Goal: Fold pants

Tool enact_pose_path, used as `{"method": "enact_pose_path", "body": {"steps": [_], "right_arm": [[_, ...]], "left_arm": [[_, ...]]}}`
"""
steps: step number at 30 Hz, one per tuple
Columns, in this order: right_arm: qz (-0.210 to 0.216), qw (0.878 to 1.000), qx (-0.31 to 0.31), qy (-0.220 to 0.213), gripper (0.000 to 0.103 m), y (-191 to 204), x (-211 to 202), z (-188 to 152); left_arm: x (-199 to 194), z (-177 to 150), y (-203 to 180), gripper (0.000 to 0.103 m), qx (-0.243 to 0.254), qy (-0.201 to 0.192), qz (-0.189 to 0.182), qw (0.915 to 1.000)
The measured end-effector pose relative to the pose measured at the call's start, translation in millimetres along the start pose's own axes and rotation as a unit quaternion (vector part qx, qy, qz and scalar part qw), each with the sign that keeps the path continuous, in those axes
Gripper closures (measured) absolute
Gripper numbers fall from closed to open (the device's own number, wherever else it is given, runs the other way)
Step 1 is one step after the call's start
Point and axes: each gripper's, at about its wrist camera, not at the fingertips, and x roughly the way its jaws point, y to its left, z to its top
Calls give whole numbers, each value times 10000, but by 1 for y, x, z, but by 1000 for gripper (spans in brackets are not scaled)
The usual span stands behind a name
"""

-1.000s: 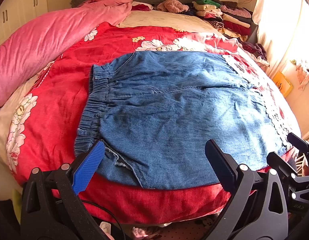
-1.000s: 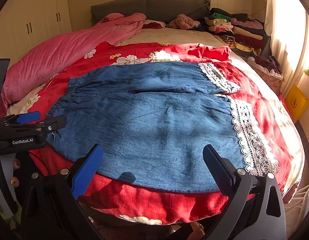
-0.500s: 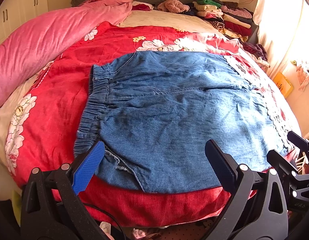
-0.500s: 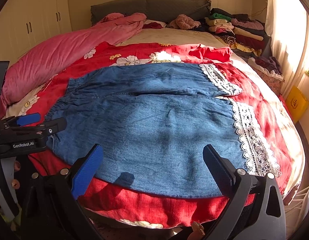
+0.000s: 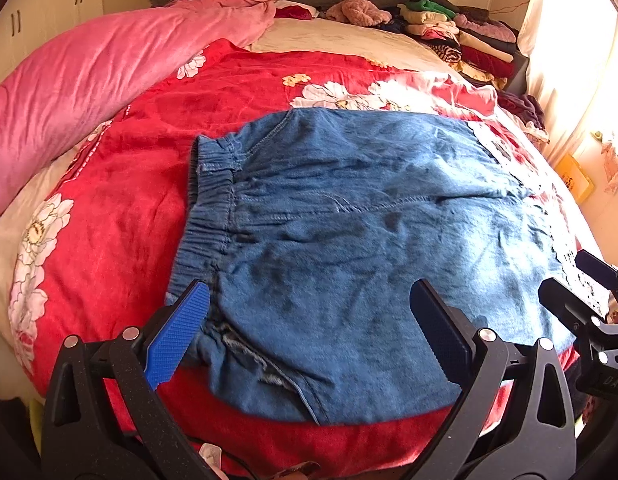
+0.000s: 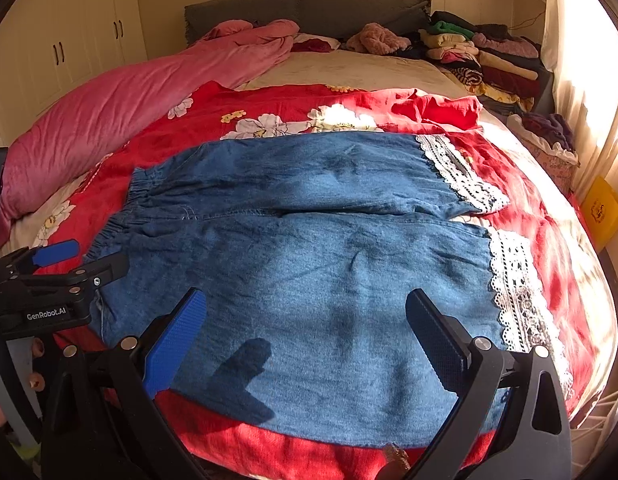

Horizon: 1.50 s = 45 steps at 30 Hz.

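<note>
Blue denim pants (image 5: 349, 240) (image 6: 309, 260) lie flat on a red floral bedspread (image 5: 129, 200) (image 6: 269, 108), elastic waistband (image 5: 213, 200) to the left, white lace hems (image 6: 513, 292) to the right. My left gripper (image 5: 309, 332) is open, hovering over the near edge of the pants by the waistband end, with nothing between its fingers. My right gripper (image 6: 305, 336) is open above the near leg, its shadow on the denim. The left gripper (image 6: 57, 276) also shows at the right wrist view's left edge.
A pink quilt (image 5: 89, 80) (image 6: 129, 112) lies along the bed's left side. Stacked folded clothes (image 5: 461, 36) (image 6: 481, 56) sit at the far right by the grey headboard (image 6: 309, 8). White cupboards (image 6: 69, 52) stand to the left, a bright curtain (image 6: 581, 60) to the right.
Both grippers have moved forward and lower toward the near edge of the pants. The pants have not moved.
</note>
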Motion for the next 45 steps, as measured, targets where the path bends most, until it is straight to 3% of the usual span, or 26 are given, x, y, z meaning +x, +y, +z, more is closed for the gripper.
{"method": "enact_pose_path", "body": {"steps": [17, 22, 27, 34, 38, 40, 42, 44, 45], "right_arm": [[157, 9991, -375, 112, 4, 20, 72, 82], [441, 9978, -408, 276, 4, 21, 98, 107], [666, 9923, -975, 388, 4, 34, 131, 130], [581, 9799, -1813, 587, 4, 54, 179, 157], [700, 9757, -1914, 801, 4, 59, 207, 168], [798, 9749, -1867, 916, 4, 61, 219, 173], [806, 9731, -1934, 958, 4, 65, 228, 178], [740, 9698, -2111, 973, 4, 70, 235, 180], [729, 9668, -2227, 1017, 4, 74, 239, 180]], "left_arm": [[43, 50, 53, 9, -293, 118, 325, 9990], [64, 70, 74, 9, -464, 259, 317, 9981], [88, 89, 92, 9, -565, 442, 248, 9971], [130, 103, 108, 9, -431, 775, 386, 9953], [136, 105, 112, 9, -527, 689, 66, 9962], [138, 106, 112, 22, -515, 632, -116, 9966], [138, 107, 111, 61, -438, 587, -240, 9970], [132, 108, 109, 82, -425, 468, -441, 9970], [129, 108, 108, 84, -380, 408, -428, 9975]]}}
